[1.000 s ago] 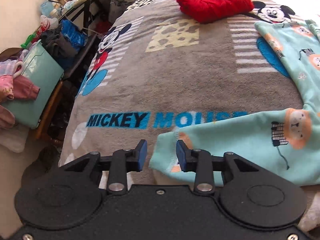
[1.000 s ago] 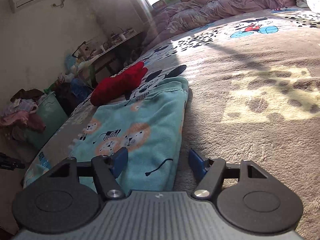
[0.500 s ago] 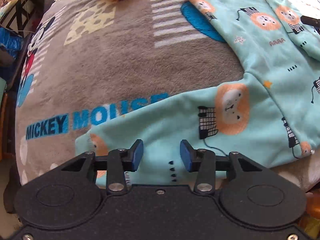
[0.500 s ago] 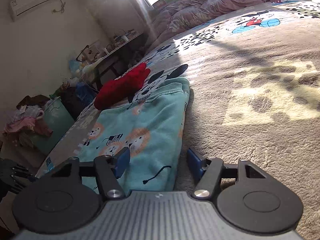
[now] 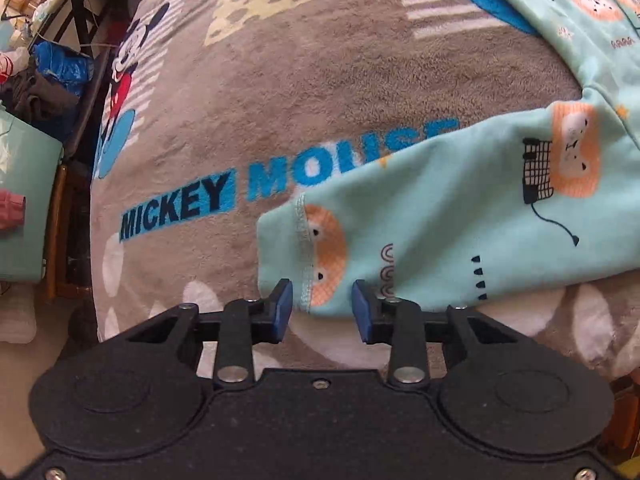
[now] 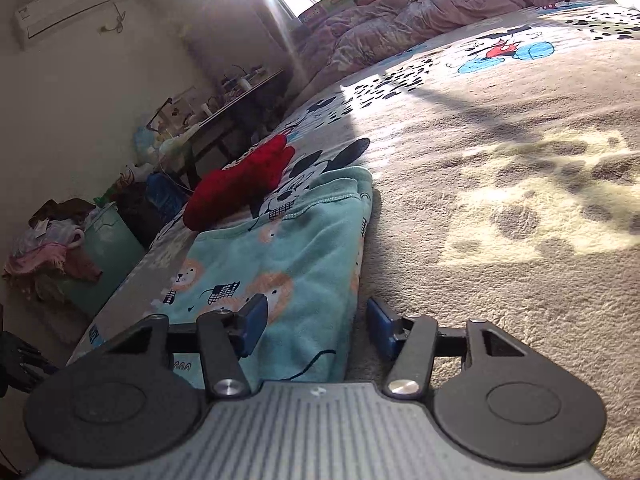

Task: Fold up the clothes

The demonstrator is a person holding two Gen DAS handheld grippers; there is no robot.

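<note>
A big grey Mickey Mouse blanket (image 5: pixel 304 80) covers the bed. At the upper right of the right view lies a crumpled purple quilt (image 6: pixel 432 12). An air conditioner (image 6: pixel 64 10) hangs on the wall at the upper left. At the left stands a cluttered table (image 6: pixel 224 112) and a green bin (image 6: pixel 108 256) with pink clothes on top.

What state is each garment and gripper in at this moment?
Left gripper: jaws open, straddling the sleeve cuff, not closed on it.
Right gripper: jaws open, straddling the garment's edge.
Teal lion-print garment: spread flat on the Mickey Mouse blanket, sleeve extended sideways, unfolded.
Red garment: bunched, untouched.
</note>
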